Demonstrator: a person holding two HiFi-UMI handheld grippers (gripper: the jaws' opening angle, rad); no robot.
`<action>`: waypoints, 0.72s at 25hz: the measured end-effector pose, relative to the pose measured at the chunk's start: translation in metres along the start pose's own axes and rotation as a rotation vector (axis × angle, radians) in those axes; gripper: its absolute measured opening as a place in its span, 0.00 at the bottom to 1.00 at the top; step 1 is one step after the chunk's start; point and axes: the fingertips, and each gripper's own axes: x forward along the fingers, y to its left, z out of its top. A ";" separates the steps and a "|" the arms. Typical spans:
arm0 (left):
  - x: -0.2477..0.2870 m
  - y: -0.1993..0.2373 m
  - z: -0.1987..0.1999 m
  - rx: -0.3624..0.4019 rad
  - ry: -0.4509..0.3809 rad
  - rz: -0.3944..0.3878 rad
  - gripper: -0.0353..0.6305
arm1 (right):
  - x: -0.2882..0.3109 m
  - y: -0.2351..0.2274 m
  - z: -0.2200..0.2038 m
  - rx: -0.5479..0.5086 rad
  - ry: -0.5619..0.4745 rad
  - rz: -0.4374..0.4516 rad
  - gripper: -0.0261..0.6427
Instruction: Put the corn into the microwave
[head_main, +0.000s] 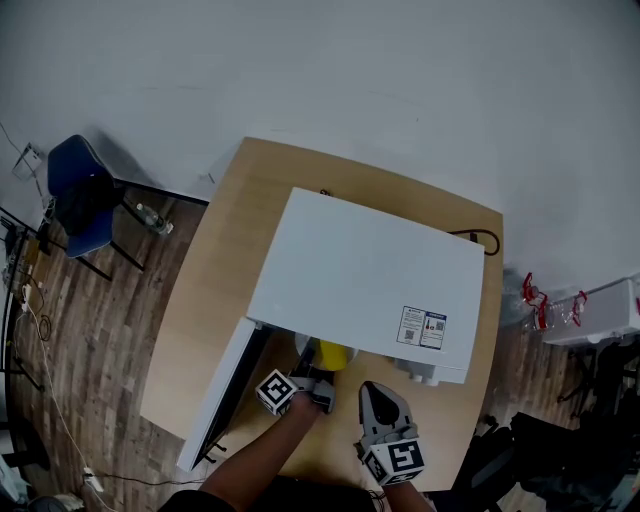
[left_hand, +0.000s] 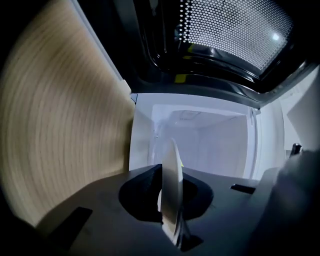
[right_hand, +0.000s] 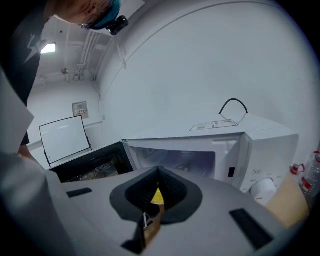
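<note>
Corn (head_main: 333, 354) on white plate (head_main: 306, 347) at mouth of open microwave (head_main: 360, 270); left gripper (head_main: 318, 384) clamped on plate rim; right gripper (head_main: 377, 391) alongside, jaws together, empty; wooden table (head_main: 215, 290) beneath.

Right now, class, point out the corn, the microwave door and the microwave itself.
corn (head_main: 333, 354), head view: its yellow upper side.
microwave door (head_main: 220, 400), head view: the white outer edge, swung open.
microwave (head_main: 360, 270), head view: the middle of its white top.

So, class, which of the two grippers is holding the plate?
The left gripper: its jaws clamp the white plate by its rim at the open microwave; the right gripper, shut, holds nothing.
</note>
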 end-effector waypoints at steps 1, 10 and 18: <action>0.001 0.000 0.000 -0.007 -0.009 -0.001 0.08 | 0.000 0.001 0.000 -0.003 -0.005 0.005 0.13; 0.010 0.007 0.003 0.013 -0.076 0.019 0.08 | -0.009 0.004 -0.019 0.020 0.067 0.001 0.13; 0.009 0.006 0.003 0.074 -0.090 0.076 0.08 | -0.011 0.011 -0.026 0.005 0.037 0.032 0.13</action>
